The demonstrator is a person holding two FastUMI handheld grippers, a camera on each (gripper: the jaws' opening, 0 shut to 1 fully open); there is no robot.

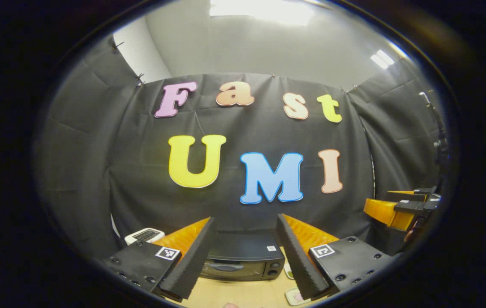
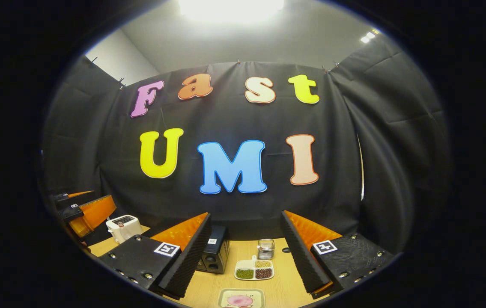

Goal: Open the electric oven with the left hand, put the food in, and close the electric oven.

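The black electric oven (image 1: 243,262) stands on the wooden table with its door closed, straight ahead between the fingers of my left gripper (image 1: 243,252), which is open and holds nothing. In the right gripper view the oven (image 2: 215,255) sits left of centre, partly behind my finger. The food, a pink piece on a small pale tray (image 2: 241,298), lies at the table's near edge; part of that tray (image 1: 295,296) shows in the left gripper view too. My right gripper (image 2: 245,252) is open, raised above the table, gripping nothing. The right gripper (image 1: 401,207) appears at the far right of the left gripper view.
A white toaster (image 2: 123,226) stands at the table's left end, also seen as the toaster (image 1: 144,235). A divided dish of beans (image 2: 254,270) and a small glass holder (image 2: 266,249) sit right of the oven. The left gripper (image 2: 84,211) hangs at the left edge.
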